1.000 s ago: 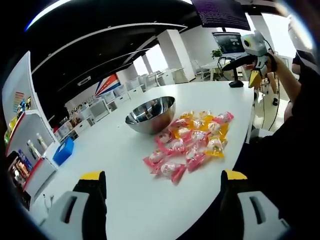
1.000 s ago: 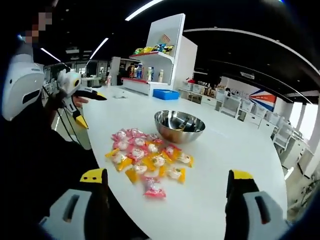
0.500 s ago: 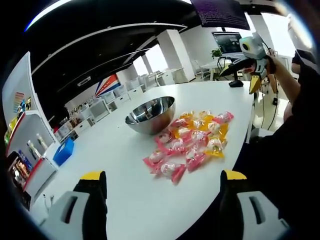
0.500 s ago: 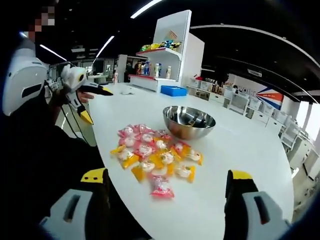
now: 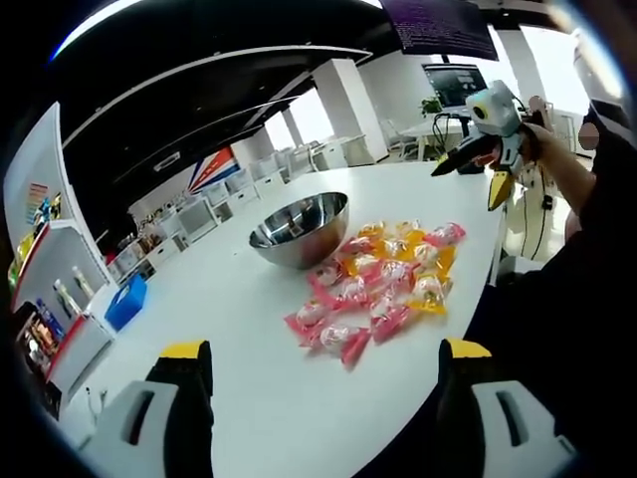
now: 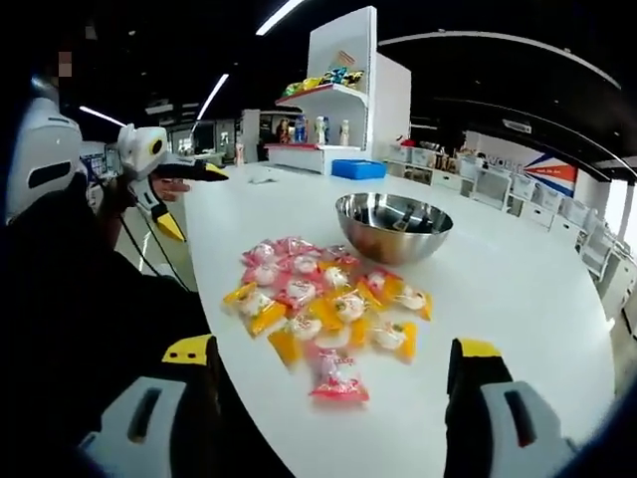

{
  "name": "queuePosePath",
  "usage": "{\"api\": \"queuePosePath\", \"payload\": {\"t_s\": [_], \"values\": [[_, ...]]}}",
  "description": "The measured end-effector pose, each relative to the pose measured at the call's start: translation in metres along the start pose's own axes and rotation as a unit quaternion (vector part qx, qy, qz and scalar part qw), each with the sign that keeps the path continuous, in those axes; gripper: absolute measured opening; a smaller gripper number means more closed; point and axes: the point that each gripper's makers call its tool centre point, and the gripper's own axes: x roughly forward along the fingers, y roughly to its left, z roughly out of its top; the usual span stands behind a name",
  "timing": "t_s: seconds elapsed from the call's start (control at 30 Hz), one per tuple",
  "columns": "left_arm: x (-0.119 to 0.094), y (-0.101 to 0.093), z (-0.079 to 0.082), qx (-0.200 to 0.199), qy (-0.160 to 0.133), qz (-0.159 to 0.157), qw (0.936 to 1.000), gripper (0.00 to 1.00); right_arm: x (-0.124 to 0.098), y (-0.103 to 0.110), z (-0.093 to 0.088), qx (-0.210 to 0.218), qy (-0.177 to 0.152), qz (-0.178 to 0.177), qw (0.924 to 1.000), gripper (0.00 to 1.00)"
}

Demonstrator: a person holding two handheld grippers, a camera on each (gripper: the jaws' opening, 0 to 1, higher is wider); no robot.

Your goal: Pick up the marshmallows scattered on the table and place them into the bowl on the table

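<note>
A steel bowl (image 5: pixel 299 229) (image 6: pixel 393 227) stands empty on the white table (image 5: pixel 229 329) (image 6: pixel 518 289). Beside it lies a pile of several wrapped marshmallows (image 5: pixel 383 284) (image 6: pixel 318 299) in pink and yellow packets, close to the table's edge. My left gripper (image 5: pixel 325 351) hovers open over the table, short of the pile, with nothing between its jaws; the right gripper view has it at the left (image 6: pixel 199 206), held in a hand. My right gripper (image 6: pixel 330 351) is open and empty near the pile's closest pink packet (image 6: pixel 338 383). In the left gripper view it hangs at the upper right (image 5: pixel 466 187).
A person's dark sleeve and body (image 5: pixel 557 319) (image 6: pixel 70 319) crowd the table's edge by the pile. A white shelf with goods (image 6: pixel 333 100) and a blue box (image 6: pixel 358 169) (image 5: pixel 127 302) stand beyond the table. A monitor (image 5: pixel 453 85) and desks are far behind.
The right gripper's camera has moved closer to the pile and the bowl. In the left gripper view the right gripper has dropped and drifted left. The left gripper's own view is steady.
</note>
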Motion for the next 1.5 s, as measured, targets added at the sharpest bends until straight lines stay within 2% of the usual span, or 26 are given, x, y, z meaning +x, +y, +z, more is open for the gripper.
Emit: {"api": "queuePosePath", "payload": {"t_s": [0.13, 0.17, 0.23, 0.33, 0.53, 0.7, 0.9, 1.0, 1.17, 1.33, 1.5], "values": [[0.0, -0.001, 0.001, 0.001, -0.002, -0.003, 1.0, 0.92, 0.014, 0.009, -0.002, 0.026, -0.017, 0.056, 0.9979, 0.89], [0.0, -0.001, 0.001, 0.002, -0.002, -0.002, 1.0, 0.92, 0.018, 0.007, -0.006, 0.035, -0.014, 0.06, 0.9975, 0.88], [0.0, -0.001, 0.0, 0.002, 0.001, -0.002, 1.0, 0.92, 0.022, 0.008, -0.012, 0.025, -0.004, 0.068, 0.9973, 0.86], [0.0, -0.001, -0.001, 0.001, 0.002, -0.001, 1.0, 0.92, 0.031, 0.003, -0.022, 0.033, 0.01, 0.068, 0.9971, 0.83], [0.002, -0.003, -0.001, 0.002, 0.002, -0.005, 1.0, 0.92, 0.039, -0.003, -0.025, 0.053, -0.002, 0.067, 0.9963, 0.81], [0.002, -0.003, -0.001, 0.002, 0.003, -0.004, 1.0, 0.92, 0.043, 0.001, -0.04, 0.04, 0.031, 0.067, 0.9965, 0.73], [0.003, -0.006, -0.004, 0.005, 0.009, -0.008, 0.9999, 0.92, 0.044, 0.0, -0.039, 0.051, 0.021, 0.075, 0.9957, 0.64], [0.002, -0.007, -0.002, 0.005, 0.005, -0.009, 0.9999, 0.92, 0.046, -0.001, -0.047, 0.032, 0.037, 0.07, 0.9964, 0.64], [0.001, -0.004, -0.003, 0.004, 0.005, -0.005, 1.0, 0.92, 0.048, 0.0, -0.047, 0.036, 0.031, 0.079, 0.9958, 0.54], [0.001, -0.006, -0.003, 0.006, 0.006, -0.008, 0.9999, 0.92, 0.05, -0.001, -0.051, 0.022, 0.034, 0.079, 0.996, 0.52], [0.002, -0.005, -0.004, 0.005, 0.006, -0.007, 0.9999, 0.91, 0.05, 0.002, -0.051, 0.022, 0.029, 0.086, 0.9957, 0.41]]}}
